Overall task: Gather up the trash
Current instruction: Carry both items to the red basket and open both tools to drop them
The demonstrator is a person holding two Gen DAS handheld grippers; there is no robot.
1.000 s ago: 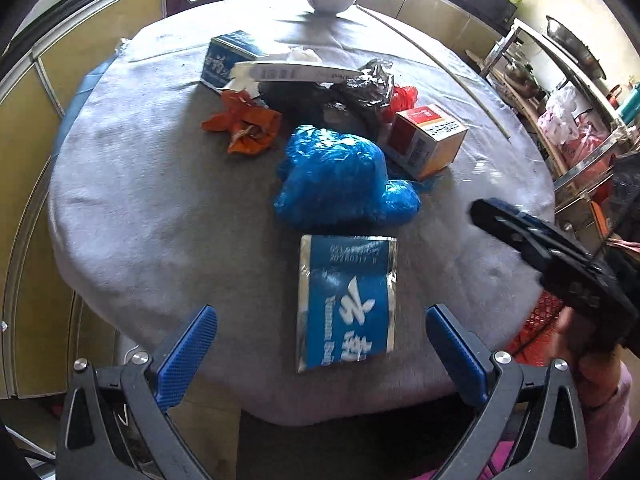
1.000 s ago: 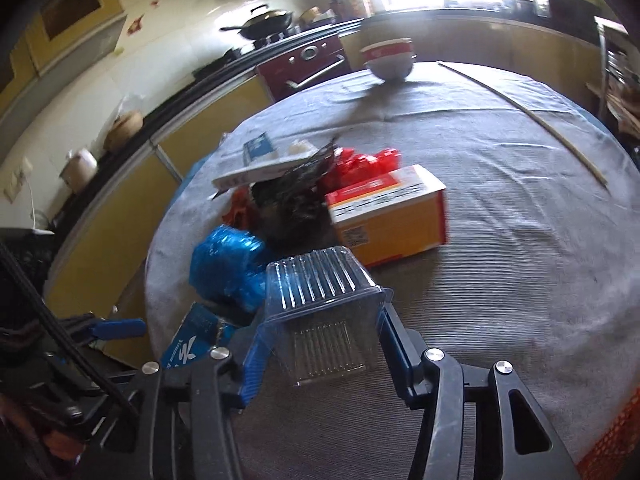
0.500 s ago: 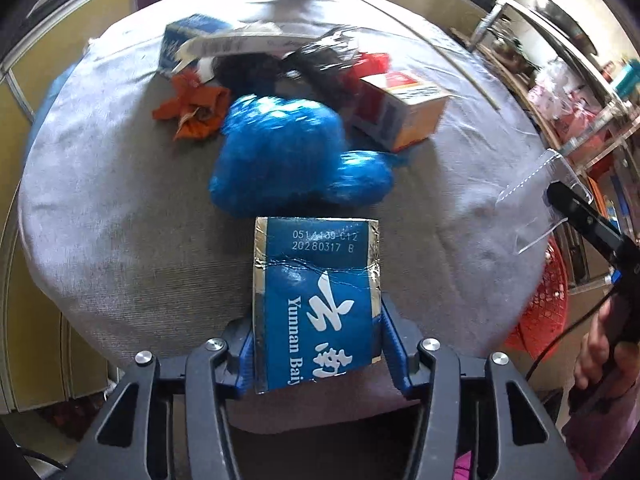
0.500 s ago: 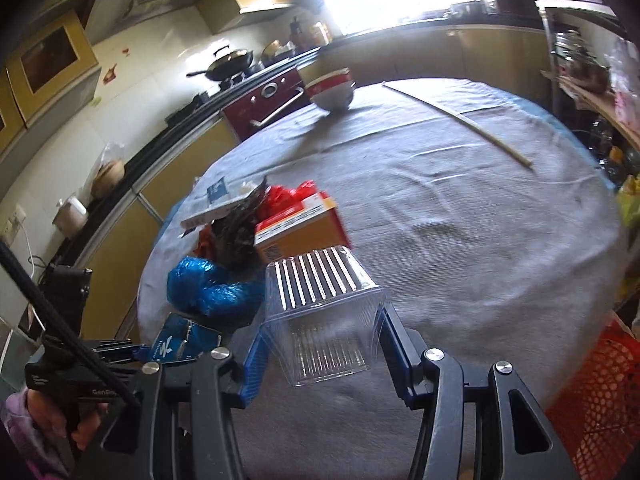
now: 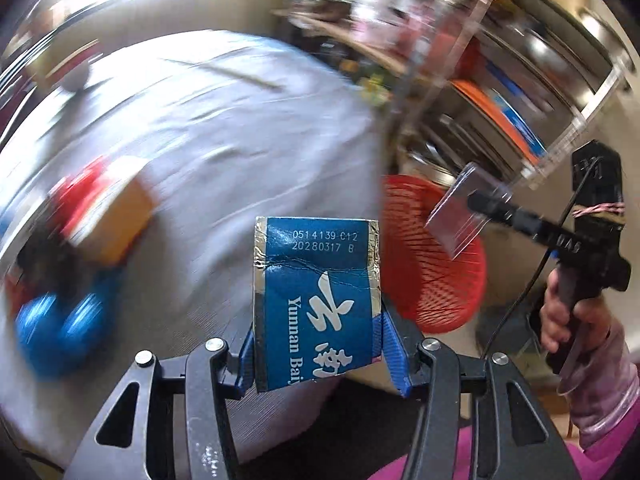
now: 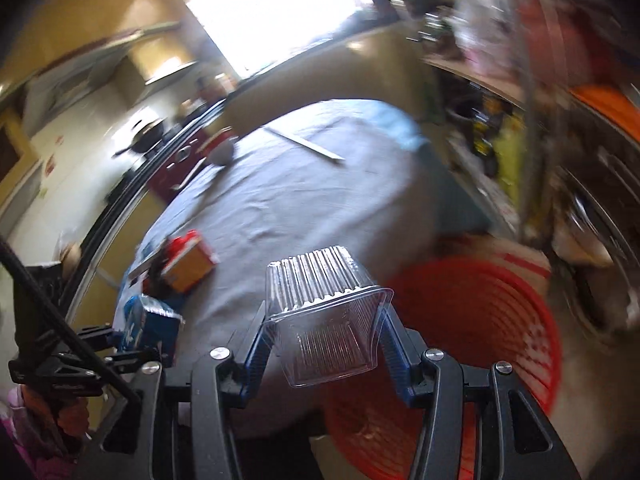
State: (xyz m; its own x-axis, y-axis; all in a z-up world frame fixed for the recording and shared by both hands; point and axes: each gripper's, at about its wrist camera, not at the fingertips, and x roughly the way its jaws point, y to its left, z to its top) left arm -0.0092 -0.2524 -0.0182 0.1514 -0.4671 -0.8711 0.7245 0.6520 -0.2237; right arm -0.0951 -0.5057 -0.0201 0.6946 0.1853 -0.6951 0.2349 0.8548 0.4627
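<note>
My left gripper (image 5: 316, 344) is shut on a flat blue and silver foil packet (image 5: 316, 292), held up past the table's edge with the red mesh basket (image 5: 432, 252) just behind it. The same packet (image 6: 146, 320) shows at the left of the right wrist view. A clear ribbed plastic container (image 6: 324, 316) sits clamped between the blue pads of my right gripper (image 6: 324, 344), over the table edge beside the red basket (image 6: 472, 336). In the left wrist view that container (image 5: 460, 216) hangs over the basket, with a hand on the right gripper's handle.
On the grey-clothed round table (image 5: 240, 120) lie an orange and red box (image 5: 108, 216), blue crumpled plastic (image 5: 60, 328) and dark wrappers. A bowl (image 6: 220, 152) and a long stick (image 6: 308, 144) sit at the far side. Metal shelves (image 5: 500, 92) stand behind the basket.
The left gripper closed on the blue foil packet and lifted it off the table. Both grippers swung right, off the trash pile toward the red basket; the right still carries the clear container.
</note>
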